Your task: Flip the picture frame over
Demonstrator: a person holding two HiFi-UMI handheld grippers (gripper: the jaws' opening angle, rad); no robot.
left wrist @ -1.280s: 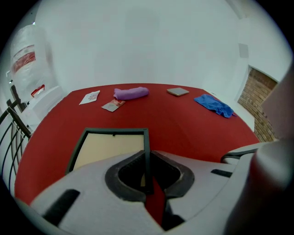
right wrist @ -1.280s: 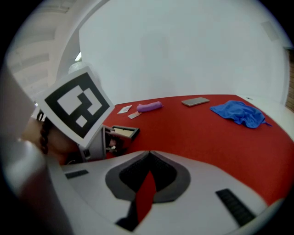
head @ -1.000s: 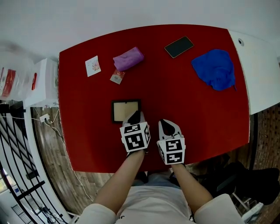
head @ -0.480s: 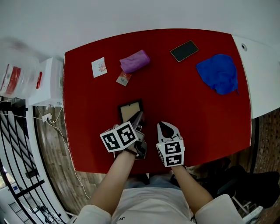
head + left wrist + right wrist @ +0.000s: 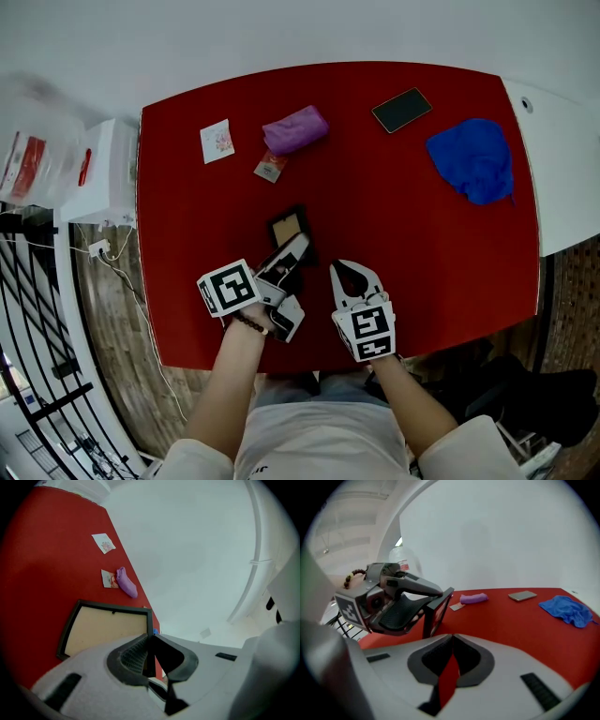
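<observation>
My left gripper (image 5: pixel 292 246) has its jaws clamped on one edge of the frame (image 5: pixel 288 228). The frame stands tilted up on the red table (image 5: pixel 422 234), near the middle, with its lower edge down on the surface and its tan face turned towards my left gripper's camera. My right gripper (image 5: pixel 349 267) sits just beside it to the right, jaws together with nothing between them. A purple cloth (image 5: pixel 295 129), a phone (image 5: pixel 401 110) and a blue cloth (image 5: pixel 472 157) lie well apart along the far side.
</observation>
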